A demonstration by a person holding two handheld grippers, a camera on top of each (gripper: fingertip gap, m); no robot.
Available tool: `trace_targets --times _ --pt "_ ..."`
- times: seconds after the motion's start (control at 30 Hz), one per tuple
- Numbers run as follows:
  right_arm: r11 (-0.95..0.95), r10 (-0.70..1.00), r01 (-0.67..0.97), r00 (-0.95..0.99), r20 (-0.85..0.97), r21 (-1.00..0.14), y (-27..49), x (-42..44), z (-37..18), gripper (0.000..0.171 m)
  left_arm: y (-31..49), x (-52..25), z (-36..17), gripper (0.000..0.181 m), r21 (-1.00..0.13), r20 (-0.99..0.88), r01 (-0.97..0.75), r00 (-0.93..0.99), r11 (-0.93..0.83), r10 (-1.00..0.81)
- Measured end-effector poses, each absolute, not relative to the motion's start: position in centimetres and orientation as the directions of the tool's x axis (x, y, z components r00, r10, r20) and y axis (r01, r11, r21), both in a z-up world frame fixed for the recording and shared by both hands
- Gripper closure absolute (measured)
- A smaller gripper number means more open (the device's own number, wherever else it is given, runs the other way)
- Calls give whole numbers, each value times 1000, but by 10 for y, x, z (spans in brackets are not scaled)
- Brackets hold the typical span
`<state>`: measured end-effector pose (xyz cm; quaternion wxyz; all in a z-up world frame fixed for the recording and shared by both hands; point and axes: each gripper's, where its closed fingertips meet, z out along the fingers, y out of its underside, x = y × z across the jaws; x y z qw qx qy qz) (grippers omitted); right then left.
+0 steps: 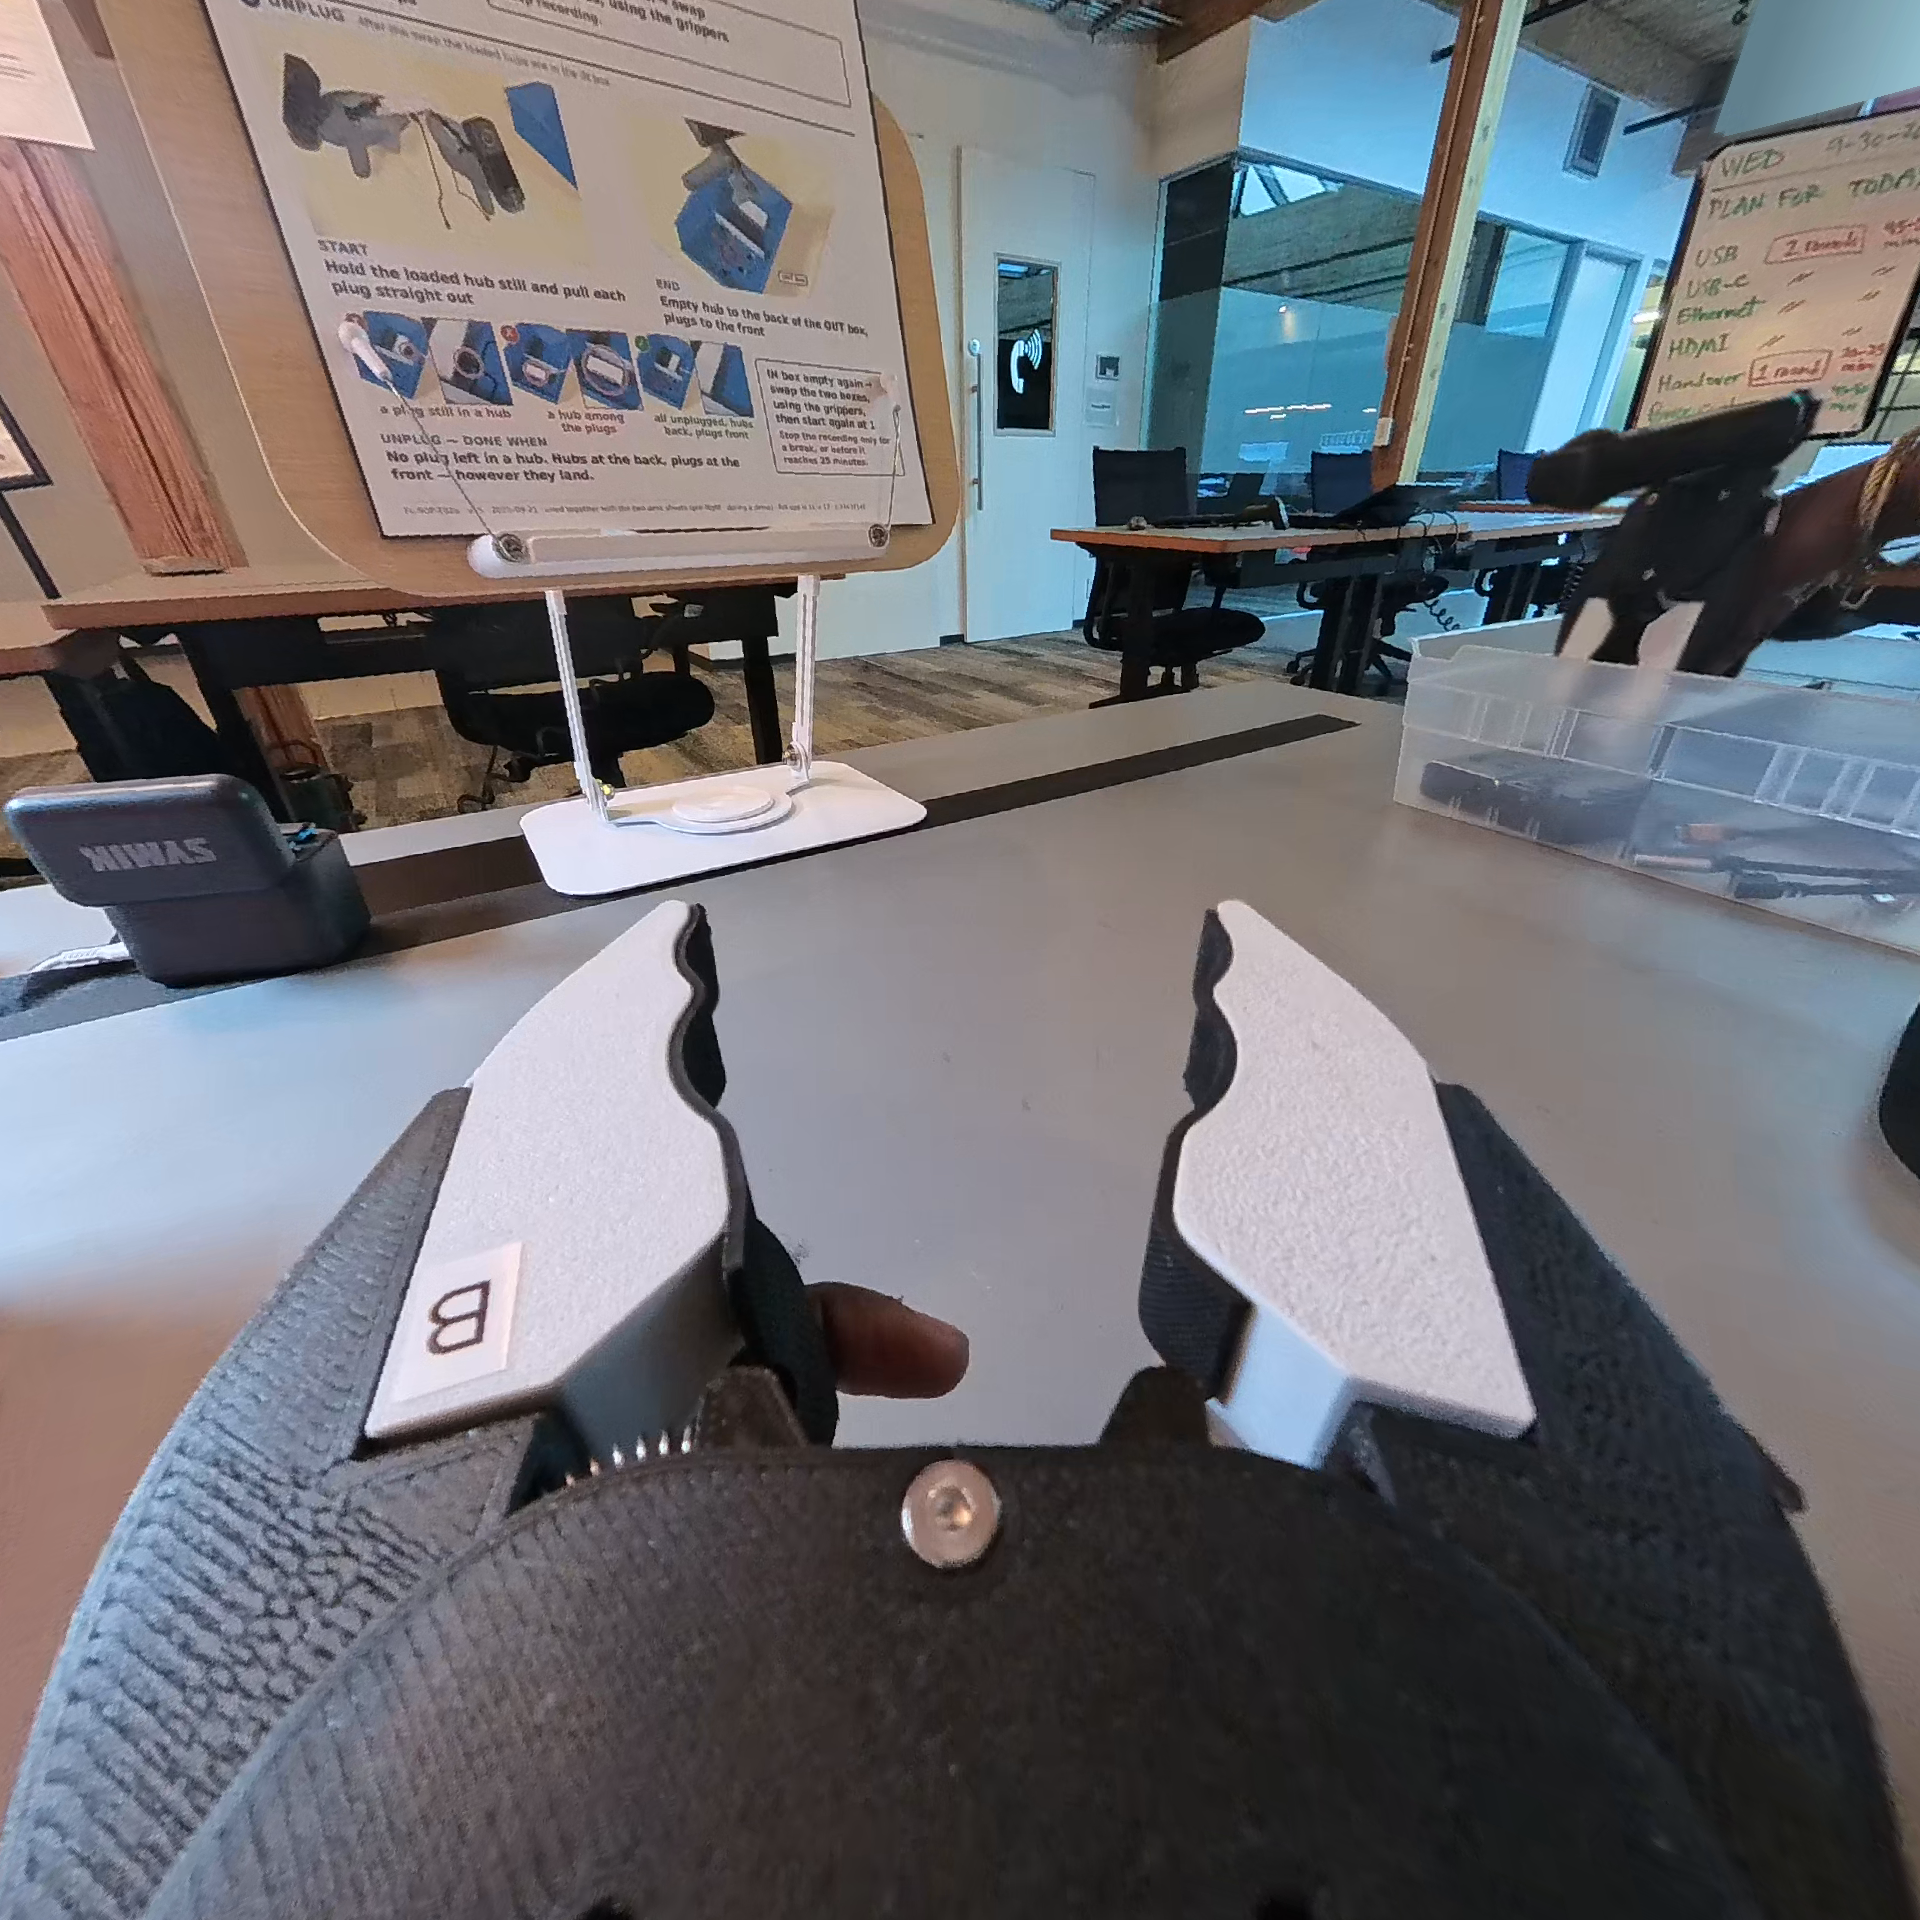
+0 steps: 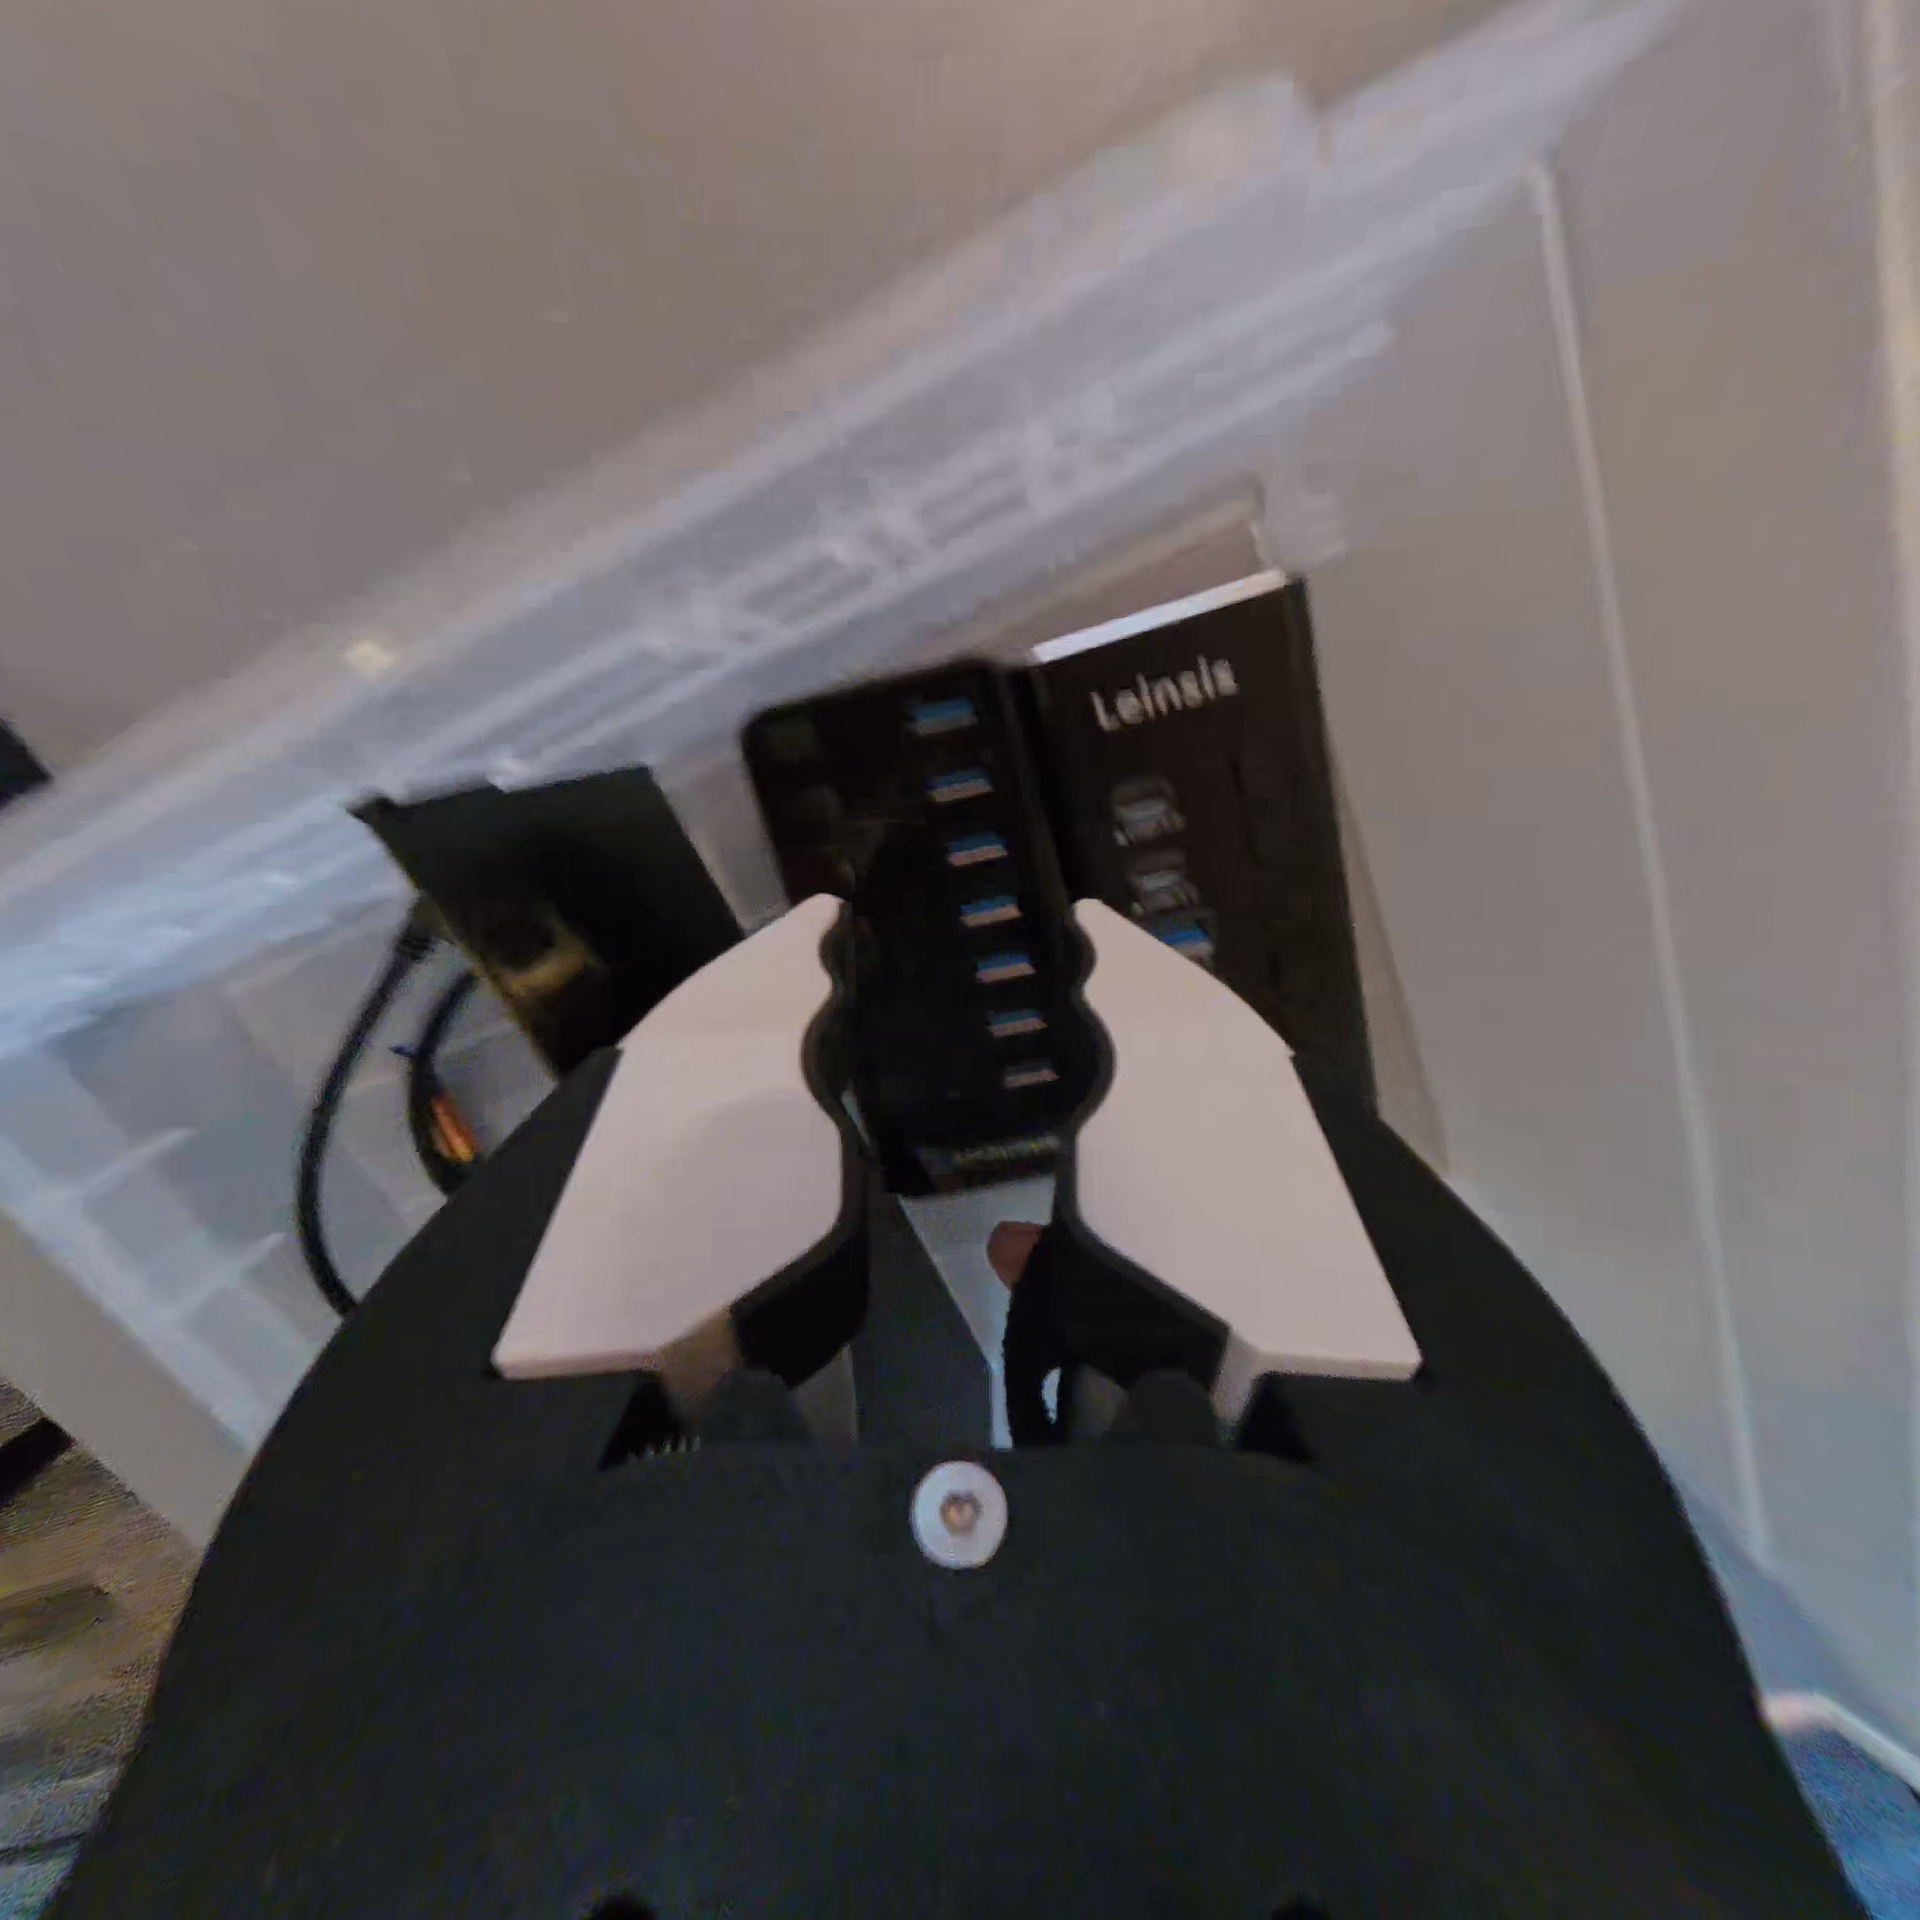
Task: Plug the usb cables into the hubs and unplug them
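Note:
My left gripper [image 1: 956,935] is open and empty, low over the grey table [image 1: 935,1060]. My right gripper [image 2: 961,925] is shut on a black USB hub [image 2: 977,821] with a row of blue ports, holding it by its long sides over a clear plastic bin [image 2: 623,582]. Two other black hubs [image 2: 1195,831] [image 2: 551,904] and dark cables [image 2: 332,1122] lie in the bin. In the left wrist view the right gripper [image 1: 1642,644] reaches down into the same bin [image 1: 1662,769] at the far right, where dark hubs [image 1: 1527,795] show through the wall.
An instruction sheet [image 1: 582,260] on a white stand [image 1: 717,821] stands at the table's far edge. A dark grey case [image 1: 187,873] sits at the left. A whiteboard [image 1: 1787,281] is behind the bin. A dark object [image 1: 1903,1101] cuts in at the right edge. Spacing between my two grippers at the tips: around 50 cm.

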<state>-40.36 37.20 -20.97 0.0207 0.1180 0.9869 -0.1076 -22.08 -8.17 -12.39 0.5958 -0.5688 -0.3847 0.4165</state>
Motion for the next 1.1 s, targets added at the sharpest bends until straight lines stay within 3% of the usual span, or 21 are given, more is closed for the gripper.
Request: trace_targets --times 0.2,0.37,0.6,0.77,0.97,1.07,1.1 --pt "978 80 78 -997 7 -195 346 -403 -216 125 -82 -221 -125 93 -998 -27 -56 353 -7 935" --pt "966 164 183 -980 -114 -183 347 -394 -216 124 -83 -220 -123 93 -998 -27 -64 350 -5 936" --pt "992 91 103 -985 -145 -75 351 -383 -218 132 -82 -219 -122 93 -998 -33 -68 356 -10 934" --pt "995 90 97 -977 -193 -29 353 -376 -218 151 -82 -218 -120 94 -997 -39 -74 355 -14 934" --pt "970 208 210 -978 -33 -123 370 -400 -200 142 -82 -217 -119 94 -997 -46 -78 354 -19 934" --pt "967 238 220 -961 144 -132 400 -417 -191 124 -81 -217 -119 94 -997 -47 -80 358 -20 932" --pt "961 261 235 -946 190 -148 409 -424 -190 125 -80 -217 -119 94 -997 -47 -79 362 -19 931"
